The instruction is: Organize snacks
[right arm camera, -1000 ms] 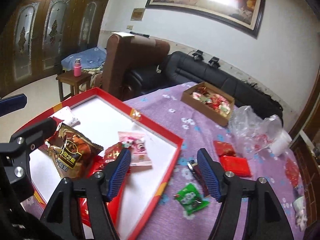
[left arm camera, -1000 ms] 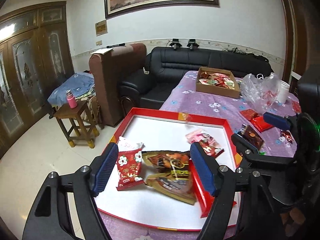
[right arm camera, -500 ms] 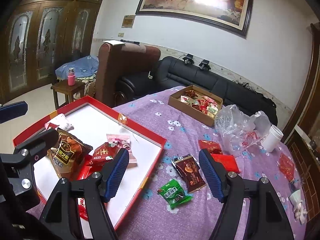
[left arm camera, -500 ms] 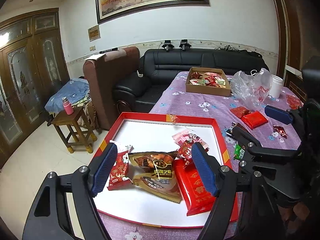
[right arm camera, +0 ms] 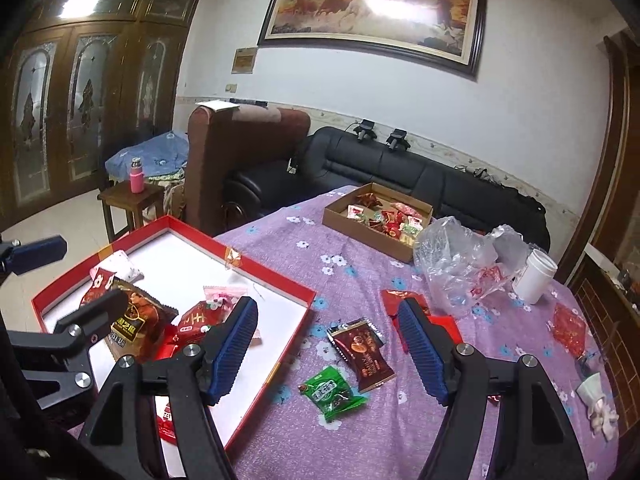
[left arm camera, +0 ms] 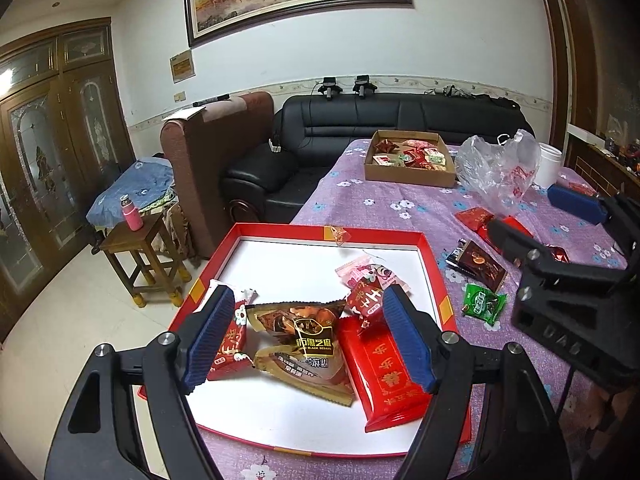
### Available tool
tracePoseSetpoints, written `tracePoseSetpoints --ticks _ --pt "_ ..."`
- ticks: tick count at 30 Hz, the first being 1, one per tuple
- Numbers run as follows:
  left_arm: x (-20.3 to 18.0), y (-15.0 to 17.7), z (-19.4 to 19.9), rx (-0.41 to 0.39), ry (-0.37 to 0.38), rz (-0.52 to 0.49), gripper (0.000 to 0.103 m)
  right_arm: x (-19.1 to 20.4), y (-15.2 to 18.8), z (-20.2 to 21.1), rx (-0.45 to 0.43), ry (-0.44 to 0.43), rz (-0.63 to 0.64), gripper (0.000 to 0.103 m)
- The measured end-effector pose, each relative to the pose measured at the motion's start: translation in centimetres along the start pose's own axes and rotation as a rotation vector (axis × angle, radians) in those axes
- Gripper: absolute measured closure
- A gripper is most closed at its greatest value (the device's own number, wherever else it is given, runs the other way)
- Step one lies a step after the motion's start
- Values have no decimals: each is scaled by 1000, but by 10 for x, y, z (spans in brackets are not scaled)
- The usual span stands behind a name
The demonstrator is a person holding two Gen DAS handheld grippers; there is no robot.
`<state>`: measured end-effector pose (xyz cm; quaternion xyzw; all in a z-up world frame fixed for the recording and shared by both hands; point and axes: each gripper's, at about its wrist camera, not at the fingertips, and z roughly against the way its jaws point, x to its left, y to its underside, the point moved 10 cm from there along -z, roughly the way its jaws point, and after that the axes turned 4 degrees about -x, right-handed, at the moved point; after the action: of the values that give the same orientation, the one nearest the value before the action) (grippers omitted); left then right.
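A red-rimmed white tray (left arm camera: 434, 264) (right arm camera: 280, 280) lies on the purple flowered tablecloth. Inside it lie a brown sesame packet (left arm camera: 304, 340), a long red bar (left arm camera: 384, 372), a small red packet (left arm camera: 366, 298), a pink packet (left arm camera: 370, 272) and a red flowered packet (left arm camera: 232, 344). My left gripper (left arm camera: 306, 338) hovers open above these, holding nothing. Right of the tray lie a brown packet (right arm camera: 362, 354) and a green packet (right arm camera: 332, 392). My right gripper (right arm camera: 330, 350) hangs open above them, empty.
A cardboard box (right arm camera: 360, 228) of mixed snacks sits at the table's far end, beside a crumpled plastic bag (right arm camera: 460, 264) and a white cup (right arm camera: 534, 276). More red packets (right arm camera: 568, 328) lie at the right. A black sofa and a wooden stool with a pink bottle (left arm camera: 132, 216) stand beyond.
Both grippers have drawn back and up from the table, so the tray and loose packets sit lower and farther. The long red bar now shows fully in the tray.
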<state>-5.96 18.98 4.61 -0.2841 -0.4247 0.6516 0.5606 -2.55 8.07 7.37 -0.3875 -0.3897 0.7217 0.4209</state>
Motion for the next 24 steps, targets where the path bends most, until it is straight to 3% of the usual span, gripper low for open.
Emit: tracePoseSetpoints --ticks 24 --pt "-8 0 0 2 10 -9 26 -16 -16 20 -50 23 -18 24"
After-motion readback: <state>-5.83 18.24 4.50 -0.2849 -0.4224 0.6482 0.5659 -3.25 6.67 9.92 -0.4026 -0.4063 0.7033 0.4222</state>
